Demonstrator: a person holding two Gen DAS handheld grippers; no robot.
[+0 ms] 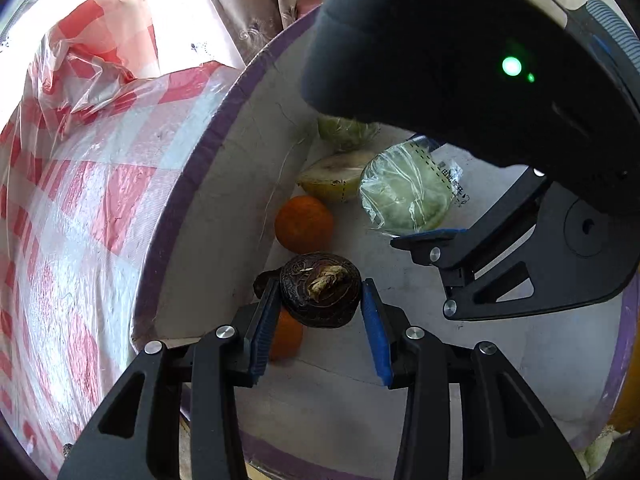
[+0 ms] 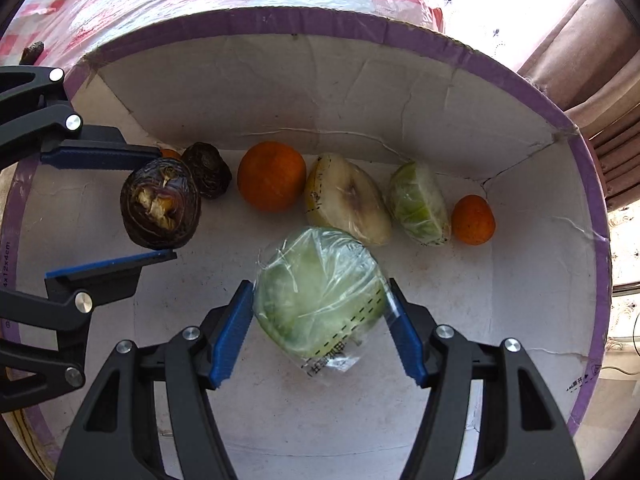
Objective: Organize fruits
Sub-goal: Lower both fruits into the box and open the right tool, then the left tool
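A white cardboard box with a purple rim [image 2: 320, 20] holds the fruit. My left gripper [image 1: 320, 286] is shut on a dark, shrivelled round fruit [image 1: 320, 292], held just above the box floor at its left end; the right wrist view shows the same gripper [image 2: 166, 205] and fruit [image 2: 160, 208]. My right gripper [image 2: 320, 286] is shut on a plastic-wrapped green fruit [image 2: 320, 296] in the middle of the box, both blue pads pressing the wrap. The same wrapped fruit [image 1: 404, 192] shows in the left wrist view.
Along the far wall lie a second dark fruit [image 2: 208, 170], an orange [image 2: 272, 176], a wrapped pale yellow cut fruit [image 2: 348, 200], a wrapped green wedge [image 2: 420, 204] and a small orange [image 2: 473, 220]. A plastic-covered red checked cloth [image 1: 80, 200] surrounds the box.
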